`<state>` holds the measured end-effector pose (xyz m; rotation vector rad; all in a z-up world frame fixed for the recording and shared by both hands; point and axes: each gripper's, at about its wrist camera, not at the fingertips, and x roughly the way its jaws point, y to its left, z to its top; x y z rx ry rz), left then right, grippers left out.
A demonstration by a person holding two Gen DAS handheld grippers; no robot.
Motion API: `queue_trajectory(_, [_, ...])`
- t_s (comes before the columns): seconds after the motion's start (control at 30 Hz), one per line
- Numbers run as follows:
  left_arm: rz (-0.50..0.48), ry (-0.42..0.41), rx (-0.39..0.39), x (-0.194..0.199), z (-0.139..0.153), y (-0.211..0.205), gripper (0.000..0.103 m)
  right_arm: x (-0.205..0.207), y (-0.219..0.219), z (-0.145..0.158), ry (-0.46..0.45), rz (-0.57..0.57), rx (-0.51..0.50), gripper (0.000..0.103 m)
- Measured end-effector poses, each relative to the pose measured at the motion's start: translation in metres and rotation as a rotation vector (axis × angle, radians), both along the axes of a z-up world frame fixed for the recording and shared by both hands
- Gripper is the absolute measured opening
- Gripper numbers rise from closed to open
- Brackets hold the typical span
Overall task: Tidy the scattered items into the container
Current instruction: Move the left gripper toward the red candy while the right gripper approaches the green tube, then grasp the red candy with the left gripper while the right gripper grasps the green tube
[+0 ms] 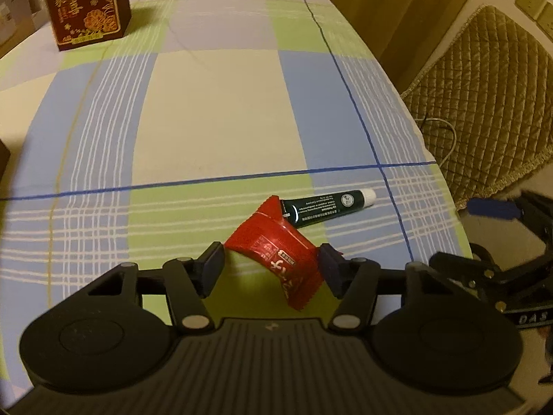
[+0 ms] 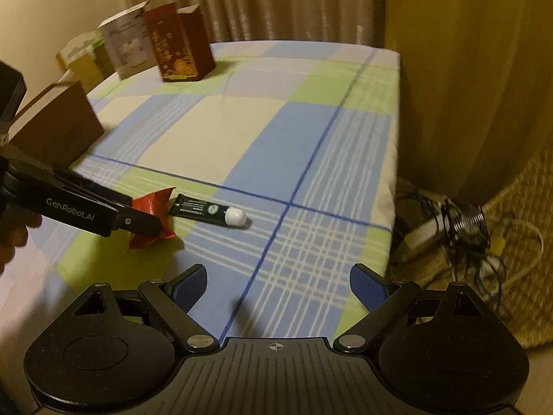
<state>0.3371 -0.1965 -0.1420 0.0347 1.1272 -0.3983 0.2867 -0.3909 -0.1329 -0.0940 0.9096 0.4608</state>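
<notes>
Your left hand-held gripper [image 1: 271, 268] is clamped on the red packet [image 1: 276, 252], near worktop [image 1: 214, 110] edge, overlapping the green tube [image 1: 325, 207]. Right hand-held gripper [image 2: 278, 287] hangs released, ready for the tube.

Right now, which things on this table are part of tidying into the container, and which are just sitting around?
Part of the job:
- red snack packet, between the left gripper fingers
- dark green tube with white cap
- brown box, possibly the container

Just lying about:
- red gift box
- white carton
- cables on the floor
</notes>
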Motion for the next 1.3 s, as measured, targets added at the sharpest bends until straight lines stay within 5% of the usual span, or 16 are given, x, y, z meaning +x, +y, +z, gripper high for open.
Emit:
queue_trajectory(0.5, [0.025,-0.003,0.053,-0.001,0.005,0.069,0.053,0.037,0.066,-0.026,-0.133,0.304,-0.071,0.094])
queue_trajectory(0.57, [0.064,0.023,0.002,0.000,0.006,0.078,0.055,0.043,0.070,-0.031,-0.107,0.314,-0.060,0.062])
queue_trajectory(0.8, [0.137,0.050,-0.039,0.006,0.003,0.075,0.057,0.044,0.071,-0.034,-0.070,0.276,-0.060,0.047])
queue_trajectory(1.0, [0.087,-0.003,0.034,0.013,-0.002,0.066,0.026,0.030,0.068,-0.027,-0.012,0.238,-0.061,0.047])
queue_trajectory(1.3, [-0.001,0.014,0.056,0.005,-0.002,0.067,0.026,0.046,0.070,-0.029,-0.011,0.162,-0.020,0.047])
